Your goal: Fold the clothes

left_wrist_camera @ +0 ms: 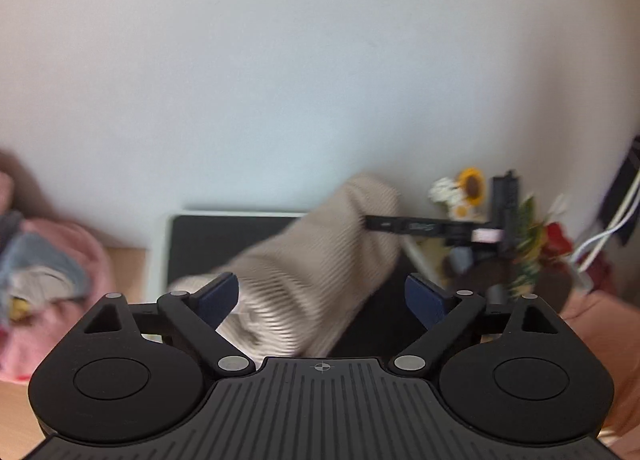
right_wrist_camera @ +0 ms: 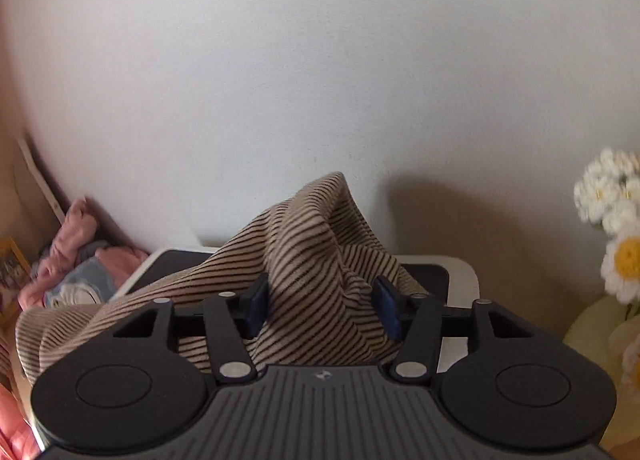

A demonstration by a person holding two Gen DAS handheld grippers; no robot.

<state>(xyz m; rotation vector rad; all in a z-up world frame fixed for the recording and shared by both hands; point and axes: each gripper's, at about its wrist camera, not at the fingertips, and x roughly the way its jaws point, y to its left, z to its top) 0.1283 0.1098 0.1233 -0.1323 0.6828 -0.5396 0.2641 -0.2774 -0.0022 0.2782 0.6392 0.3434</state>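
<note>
Striped beige garment [right_wrist_camera: 312, 260] bunches over a dark tray [right_wrist_camera: 460, 280], pinched between the right gripper [right_wrist_camera: 322, 306] fingers. Left gripper [left_wrist_camera: 322, 300] fingers are spread, holding nothing. Pink clothes [right_wrist_camera: 80, 256] lie left; flowers [right_wrist_camera: 616, 220] stand right.

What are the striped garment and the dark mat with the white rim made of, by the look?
Striped garment: soft knit fabric, beige with thin dark stripes, matte; it bunches and drapes in folds. Mat: dark matte face inside a smooth, rounded white rim, likely plastic or rubber; too little shows to tell which.
</note>
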